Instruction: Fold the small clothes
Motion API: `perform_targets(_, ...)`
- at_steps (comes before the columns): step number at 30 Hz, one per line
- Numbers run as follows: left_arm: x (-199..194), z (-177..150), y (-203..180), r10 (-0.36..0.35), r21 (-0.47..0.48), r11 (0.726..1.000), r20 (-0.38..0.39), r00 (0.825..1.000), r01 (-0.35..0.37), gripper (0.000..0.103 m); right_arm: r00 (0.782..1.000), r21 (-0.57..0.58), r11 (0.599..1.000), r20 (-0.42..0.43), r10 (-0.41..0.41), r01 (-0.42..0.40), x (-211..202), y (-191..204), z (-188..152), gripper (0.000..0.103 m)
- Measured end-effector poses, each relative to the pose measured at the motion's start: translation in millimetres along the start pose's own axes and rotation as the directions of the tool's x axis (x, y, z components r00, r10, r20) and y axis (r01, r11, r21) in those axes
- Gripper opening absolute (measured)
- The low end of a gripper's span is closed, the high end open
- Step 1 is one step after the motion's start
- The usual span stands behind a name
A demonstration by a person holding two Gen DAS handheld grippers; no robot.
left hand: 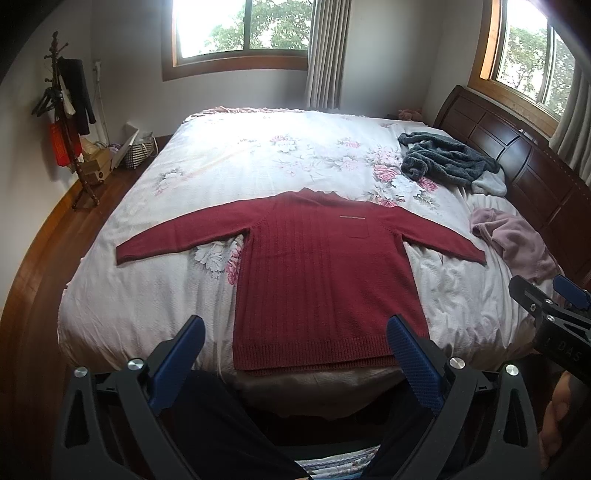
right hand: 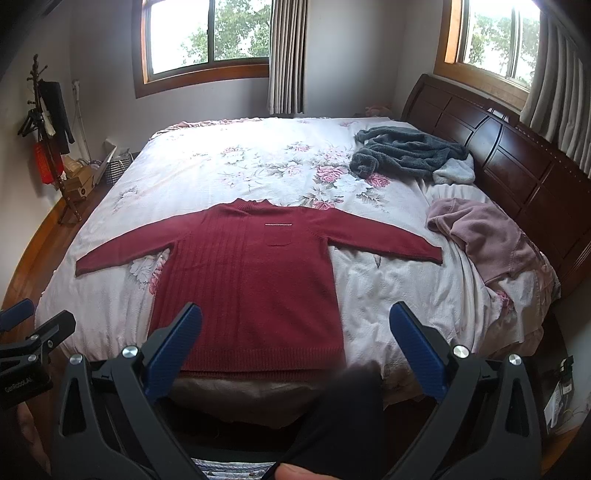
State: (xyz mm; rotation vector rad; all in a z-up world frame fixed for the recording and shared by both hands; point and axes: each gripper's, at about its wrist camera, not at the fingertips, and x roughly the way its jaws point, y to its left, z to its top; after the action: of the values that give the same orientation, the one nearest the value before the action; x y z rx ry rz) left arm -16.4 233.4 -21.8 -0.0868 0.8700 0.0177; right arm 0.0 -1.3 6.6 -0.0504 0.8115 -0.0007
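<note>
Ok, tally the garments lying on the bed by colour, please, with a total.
Red: 1, the sweater spread flat
Dark grey: 1, fleece garment in a heap
Pale blue-white: 1, small piece beside it
Pink: 1, crumpled garment
Total: 4

A home bedroom. Wide bed (right hand: 229, 158) under a floral cover, dark wooden headboard (right hand: 498, 147) along the right wall. Two wood-framed windows (left hand: 243, 26) with curtains (right hand: 286, 55), trees outside. Coat stand (left hand: 62, 110) hung with clothes in the left corner, boxes (left hand: 96, 164) on a wooden floor (left hand: 44, 240). Loose garments (right hand: 410, 151) lying by the headboard.
</note>
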Motion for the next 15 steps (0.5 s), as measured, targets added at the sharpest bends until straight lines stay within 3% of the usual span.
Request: perform_targets(15, -0.1, -0.8, 3.5, 0.002, 0.000, 1.000, 0.001, 1.000, -0.002, 0.099, 1.000, 0.000, 1.000, 0.004, -0.002, 0.002, 0.5, 0.1, 0.7, 0.100)
